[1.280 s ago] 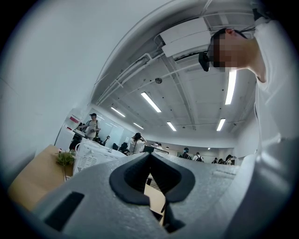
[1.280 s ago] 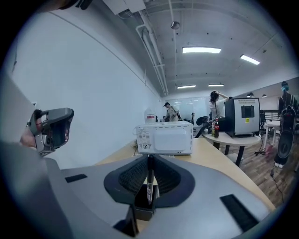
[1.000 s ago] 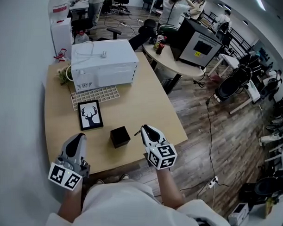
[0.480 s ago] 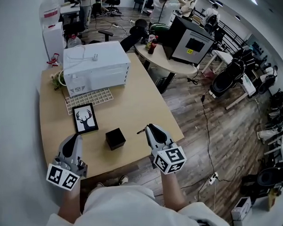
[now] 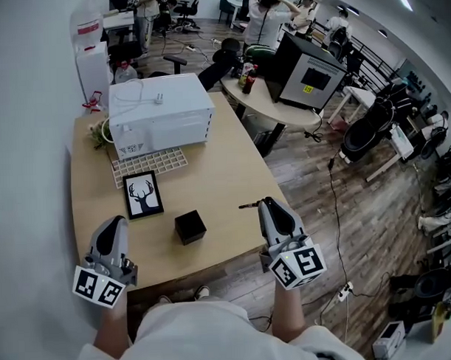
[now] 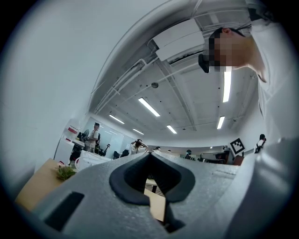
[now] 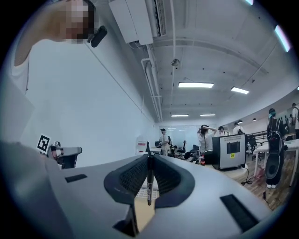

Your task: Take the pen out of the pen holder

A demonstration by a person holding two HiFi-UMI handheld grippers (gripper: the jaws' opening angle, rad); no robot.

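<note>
Pale wooden bench [image 5: 210, 169]: thin dark pen [image 5: 246, 206], clear of small black cube pen holder [image 5: 190, 227] at its 3 o'clock, clamped in right tongs [image 5: 260, 204]. Left tongs [image 5: 113, 225] together, empty. Advise firm grip, level carry.

From the black pen holder [image 5: 190, 227], I have bare table [image 5: 225, 168] from one to two o'clock, right out to the edge. At eleven the deer picture [image 5: 144, 195] lies close by. Past it the white grid mat [image 5: 149, 163] and the big white box [image 5: 161, 111] wall off twelve. My left gripper [image 5: 113, 224] sits at nine and my right gripper [image 5: 265, 204] at three, its pen [image 5: 248, 206] poking inward.
</note>
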